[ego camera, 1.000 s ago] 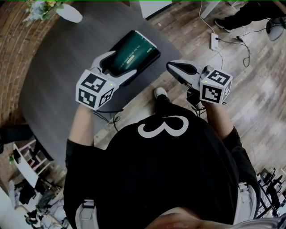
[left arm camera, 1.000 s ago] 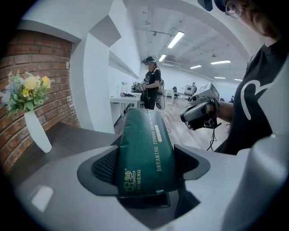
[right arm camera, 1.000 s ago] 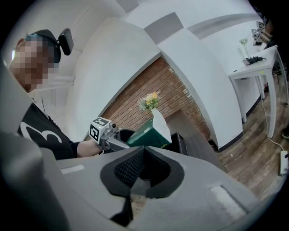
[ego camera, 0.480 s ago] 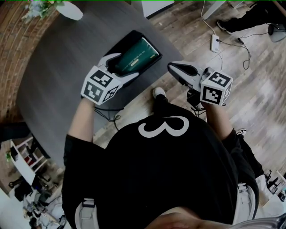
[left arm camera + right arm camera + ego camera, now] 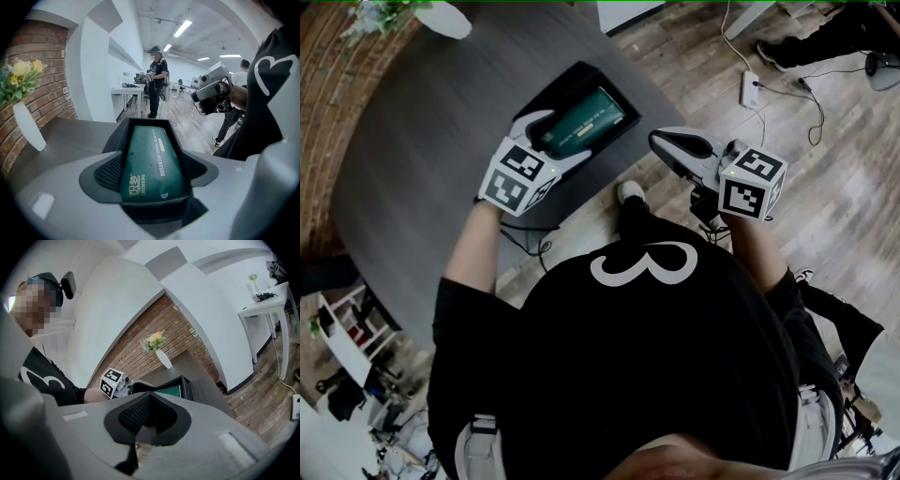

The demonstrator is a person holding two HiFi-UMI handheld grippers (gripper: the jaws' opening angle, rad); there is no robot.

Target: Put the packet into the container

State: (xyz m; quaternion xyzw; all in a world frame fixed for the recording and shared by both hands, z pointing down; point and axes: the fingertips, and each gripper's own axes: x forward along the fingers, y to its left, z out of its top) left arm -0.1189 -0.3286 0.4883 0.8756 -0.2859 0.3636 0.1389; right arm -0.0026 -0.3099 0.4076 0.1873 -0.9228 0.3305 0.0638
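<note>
A green packet (image 5: 584, 119) lies lengthwise inside the black container (image 5: 577, 73) at the table's near edge. My left gripper (image 5: 555, 141) straddles the packet's near end, and its jaws are opening while the pads still touch the packet's sides. In the left gripper view the packet (image 5: 150, 164) fills the gap between the jaws of the left gripper (image 5: 152, 180), with the container's walls (image 5: 140, 123) around it. My right gripper (image 5: 664, 142) hangs shut and empty off the table, over the floor. The right gripper (image 5: 145, 416) faces the container (image 5: 185, 386) from the side.
The container sits on a round dark table (image 5: 422, 141) with a white vase of flowers (image 5: 441, 17) at its far side. A power strip and cables (image 5: 750, 86) lie on the wood floor. A person (image 5: 157, 79) stands by a desk in the background.
My left gripper has moved forward and down, and the packet has gone from above the container to inside it. The right gripper has stayed in place.
</note>
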